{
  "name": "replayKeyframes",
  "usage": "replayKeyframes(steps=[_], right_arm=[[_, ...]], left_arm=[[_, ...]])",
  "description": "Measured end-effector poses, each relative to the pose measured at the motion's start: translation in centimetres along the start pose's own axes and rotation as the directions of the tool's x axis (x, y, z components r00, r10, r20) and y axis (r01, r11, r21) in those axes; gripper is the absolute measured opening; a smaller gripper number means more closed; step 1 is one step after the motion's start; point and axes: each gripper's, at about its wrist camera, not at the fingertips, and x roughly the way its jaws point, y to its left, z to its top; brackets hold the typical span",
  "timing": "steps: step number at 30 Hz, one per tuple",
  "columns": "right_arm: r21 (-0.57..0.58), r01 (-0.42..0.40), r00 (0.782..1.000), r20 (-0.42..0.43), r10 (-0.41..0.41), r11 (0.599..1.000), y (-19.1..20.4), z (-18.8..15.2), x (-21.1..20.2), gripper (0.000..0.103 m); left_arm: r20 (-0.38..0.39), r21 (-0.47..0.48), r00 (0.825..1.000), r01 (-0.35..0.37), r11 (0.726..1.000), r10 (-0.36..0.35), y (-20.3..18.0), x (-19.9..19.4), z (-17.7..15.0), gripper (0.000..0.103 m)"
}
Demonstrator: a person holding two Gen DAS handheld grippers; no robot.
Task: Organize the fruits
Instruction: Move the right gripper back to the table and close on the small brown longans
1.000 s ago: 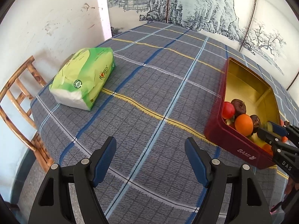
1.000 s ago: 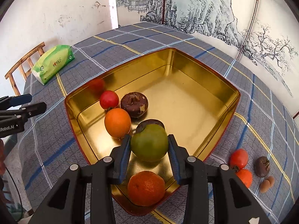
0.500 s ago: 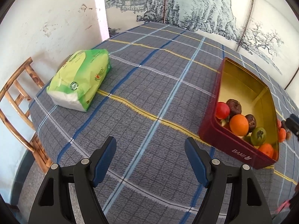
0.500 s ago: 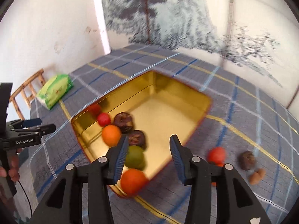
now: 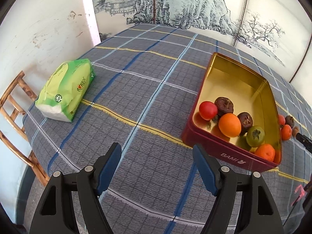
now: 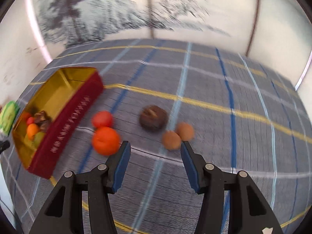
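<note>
A red tin with a gold inside (image 5: 230,154) (image 6: 64,117) stands on the checked tablecloth. It holds a red fruit (image 5: 207,110), two dark brown fruits (image 5: 224,104), an orange (image 5: 229,124), a green fruit (image 5: 255,136) and a tangerine (image 5: 264,152). In the blurred right wrist view, loose fruits lie on the cloth beside the tin: a red one (image 6: 102,119), an orange one (image 6: 105,140), a dark brown one (image 6: 153,118) and two small tan ones (image 6: 171,140). My right gripper (image 6: 155,157) is open and empty just short of them. My left gripper (image 5: 157,159) is open and empty over bare cloth, left of the tin.
A green tissue pack (image 5: 66,89) lies at the table's left edge. A wooden chair (image 5: 13,113) stands beyond that edge. A painted screen (image 5: 175,3) stands behind the table.
My right gripper let go of the green fruit in the tin, opened, and swung right to face the loose fruits on the cloth. The left gripper barely moved.
</note>
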Motion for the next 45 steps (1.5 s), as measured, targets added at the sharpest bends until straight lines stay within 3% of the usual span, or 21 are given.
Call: replayKeyframes(steps=[10,17,24,31,36,45], right_arm=[[0.093,0.081,0.997,-0.001,-0.082,0.992,-1.0,0.1,2.6,0.054],[0.081,0.121,0.992,0.031,-0.124,0.989,-1.4,0.7,4.0,0.054],[0.045,0.117,0.991,0.060,-0.119,0.992,-3.6,-0.2,3.5,0.044],[0.035,0.107,0.992,0.062,-0.109,0.994,-5.3,-0.4,3.0,0.044],[0.025,0.098,0.993,0.061,-0.100,0.995,-5.4,-0.2,3.0,0.044],[0.007,0.076,0.995,0.065,-0.077,0.997,-7.1,-1.1,2.0,0.023]], left_arm=[[-0.015,0.014,1.000,0.005,1.000,-0.005,-0.1,0.6,-0.3,0.076],[0.002,0.027,1.000,0.008,1.000,-0.008,-0.3,0.2,-0.1,0.076],[0.010,0.051,1.000,0.020,0.999,-0.020,-1.5,-0.1,0.5,0.076],[0.038,0.126,0.996,0.074,0.989,-0.079,-5.3,-1.7,1.3,0.076],[0.043,0.214,0.988,0.137,0.967,-0.149,-10.1,-3.1,1.7,0.076],[-0.008,0.349,0.967,0.241,0.906,-0.255,-18.7,-3.6,1.2,0.076]])
